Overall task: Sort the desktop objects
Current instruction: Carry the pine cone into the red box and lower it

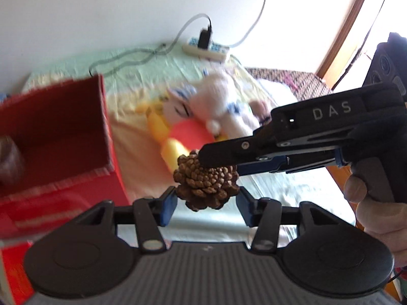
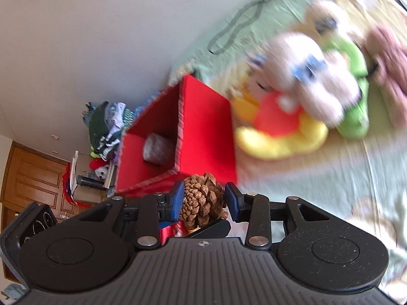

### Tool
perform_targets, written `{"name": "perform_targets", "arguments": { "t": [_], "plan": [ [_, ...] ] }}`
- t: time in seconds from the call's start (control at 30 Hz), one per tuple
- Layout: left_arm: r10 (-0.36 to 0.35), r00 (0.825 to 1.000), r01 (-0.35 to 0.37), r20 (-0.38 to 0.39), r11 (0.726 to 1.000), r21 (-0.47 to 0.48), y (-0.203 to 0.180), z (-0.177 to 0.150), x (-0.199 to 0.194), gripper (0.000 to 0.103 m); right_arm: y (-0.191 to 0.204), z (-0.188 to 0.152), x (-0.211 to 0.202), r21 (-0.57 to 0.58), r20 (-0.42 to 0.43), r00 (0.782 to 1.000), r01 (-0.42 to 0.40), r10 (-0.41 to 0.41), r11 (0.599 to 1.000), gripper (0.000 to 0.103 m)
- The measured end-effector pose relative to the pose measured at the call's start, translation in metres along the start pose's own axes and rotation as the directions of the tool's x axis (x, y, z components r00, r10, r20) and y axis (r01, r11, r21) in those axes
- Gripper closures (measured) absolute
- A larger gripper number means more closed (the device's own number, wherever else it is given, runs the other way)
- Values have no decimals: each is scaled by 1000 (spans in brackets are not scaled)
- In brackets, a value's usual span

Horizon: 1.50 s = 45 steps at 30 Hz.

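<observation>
Pine cone [image 1: 206, 181] pinched from two sides, held in the air above the bed [image 1: 292, 188].

Left gripper [image 1: 206, 198] fingers clamped on its flanks; right gripper [image 2: 204, 200] fingers clamped across it too, reaching in from the right in the left wrist view. Red box [image 2: 203, 127] just beyond, open, a grey lump [image 2: 156, 152] inside. Plush toys [image 2: 292, 106] heaped beside it, blurred.
</observation>
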State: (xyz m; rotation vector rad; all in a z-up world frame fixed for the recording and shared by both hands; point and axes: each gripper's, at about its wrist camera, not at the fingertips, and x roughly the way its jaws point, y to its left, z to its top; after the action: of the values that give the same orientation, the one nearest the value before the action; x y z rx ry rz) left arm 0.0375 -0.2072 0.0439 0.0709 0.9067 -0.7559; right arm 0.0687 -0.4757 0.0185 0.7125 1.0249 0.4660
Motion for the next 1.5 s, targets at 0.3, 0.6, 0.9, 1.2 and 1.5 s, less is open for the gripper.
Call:
{"name": "perform_targets", "arguments": {
  "t": [0.3, 0.6, 0.9, 1.2, 1.5],
  "plan": [
    [71, 994, -73, 83, 997, 21, 82, 61, -26, 51, 88, 61, 58, -162, 36, 999, -7, 13, 987, 62],
    [72, 996, -78, -60, 993, -90, 197, 62, 18, 51, 112, 88, 179, -137, -107, 993, 29, -44, 990, 62],
    [8, 958, -57, -288, 985, -163, 273, 64, 93, 50, 106, 87, 264, -111, -196, 965, 152, -172, 982, 62],
    [8, 907, -102, -421, 974, -201, 288, 69, 115, 48, 92, 91, 306, -37, -252, 943, 214, -216, 976, 62],
    [32, 915, -148, -402, 954, -260, 310, 63, 107, 53, 87, 90, 326, 11, -246, 962, 123, -117, 992, 62]
  ]
}}
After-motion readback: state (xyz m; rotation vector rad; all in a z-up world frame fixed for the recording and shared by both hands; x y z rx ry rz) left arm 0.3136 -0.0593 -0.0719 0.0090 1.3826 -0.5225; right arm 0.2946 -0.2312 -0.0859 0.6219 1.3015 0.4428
